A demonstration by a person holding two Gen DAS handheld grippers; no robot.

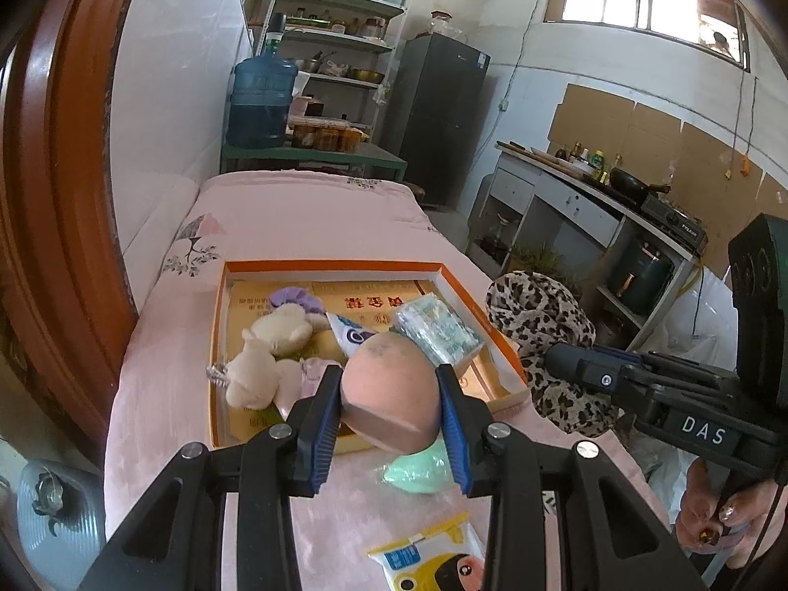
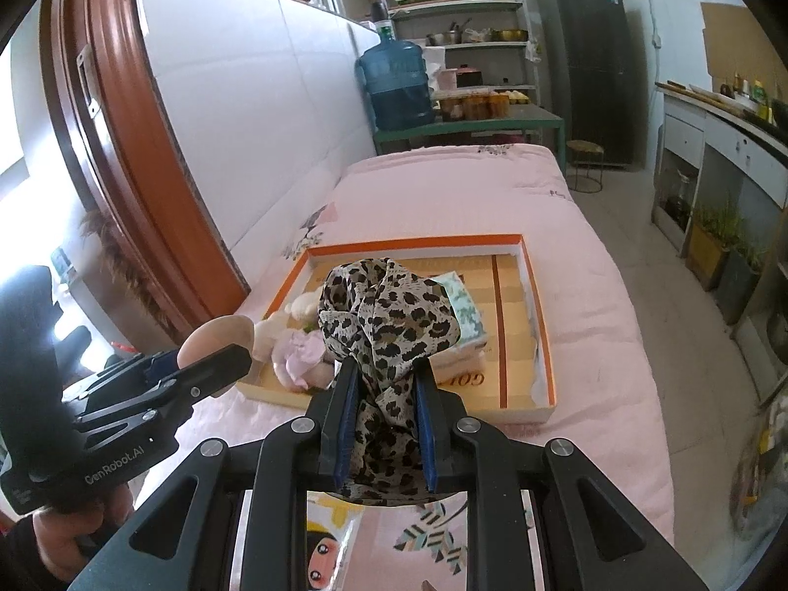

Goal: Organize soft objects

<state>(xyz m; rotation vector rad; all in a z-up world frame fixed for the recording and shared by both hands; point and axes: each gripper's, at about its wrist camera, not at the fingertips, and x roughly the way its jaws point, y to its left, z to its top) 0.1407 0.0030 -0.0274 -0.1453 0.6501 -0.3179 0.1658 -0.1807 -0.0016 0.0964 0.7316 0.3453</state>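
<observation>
From the left wrist camera we see our left gripper (image 1: 389, 394) clamped on a peach-coloured sponge (image 1: 391, 389), held above the near edge of the orange-rimmed box (image 1: 335, 266) on the pink bedspread (image 1: 305, 216). In the box, a cream plush toy (image 1: 266, 349) lies at ten o'clock from the sponge and a tissue pack (image 1: 438, 330) at one o'clock. A green soft item (image 1: 418, 468) lies on the bedspread just below the sponge. At three o'clock our right gripper holds the leopard scarf (image 1: 541, 325).

From the right wrist camera, our right gripper (image 2: 384, 389) is closed tight on the leopard scarf (image 2: 389, 315), bunched above the orange-rimmed box (image 2: 537, 295). The left gripper sits at nine o'clock holding the sponge (image 2: 216, 337).
</observation>
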